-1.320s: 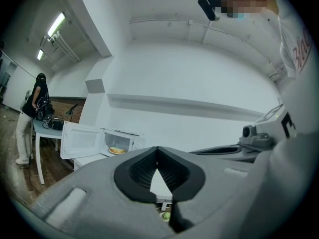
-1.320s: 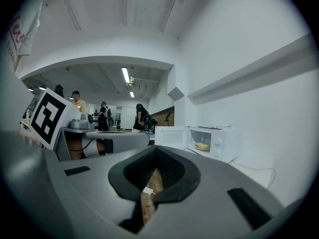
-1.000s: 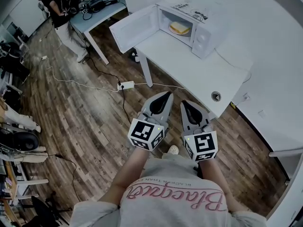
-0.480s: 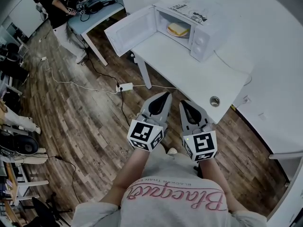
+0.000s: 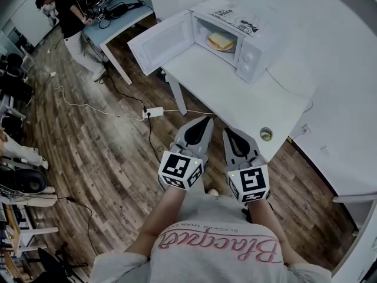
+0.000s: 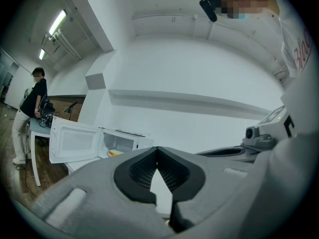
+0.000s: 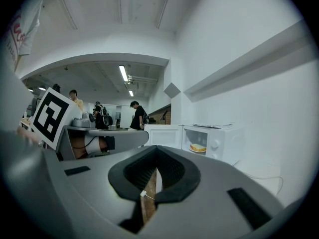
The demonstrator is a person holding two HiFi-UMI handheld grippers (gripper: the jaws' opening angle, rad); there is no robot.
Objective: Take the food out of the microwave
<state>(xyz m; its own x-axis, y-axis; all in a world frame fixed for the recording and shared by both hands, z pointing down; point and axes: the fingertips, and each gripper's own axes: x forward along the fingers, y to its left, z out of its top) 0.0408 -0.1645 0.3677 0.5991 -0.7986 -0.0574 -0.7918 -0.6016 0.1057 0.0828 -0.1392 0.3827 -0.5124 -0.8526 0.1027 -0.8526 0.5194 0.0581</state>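
While both hand-held grippers [image 5: 207, 119] [image 5: 225, 130] pinch together empty, the white table [image 5: 235, 93] stands on plank flooring [image 5: 106, 140].

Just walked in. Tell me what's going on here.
A person holds a gripper in each hand, both pointed toward a white microwave on a white table. Its door stands open, and the food, what looks like a sandwich, sits inside. The left gripper and right gripper are both shut and empty, short of the table. Nothing has been taken out yet.

Right gripper [image 7: 156, 148], jaws together, faces the open microwave [image 7: 219, 142] holding food [image 7: 198, 148].
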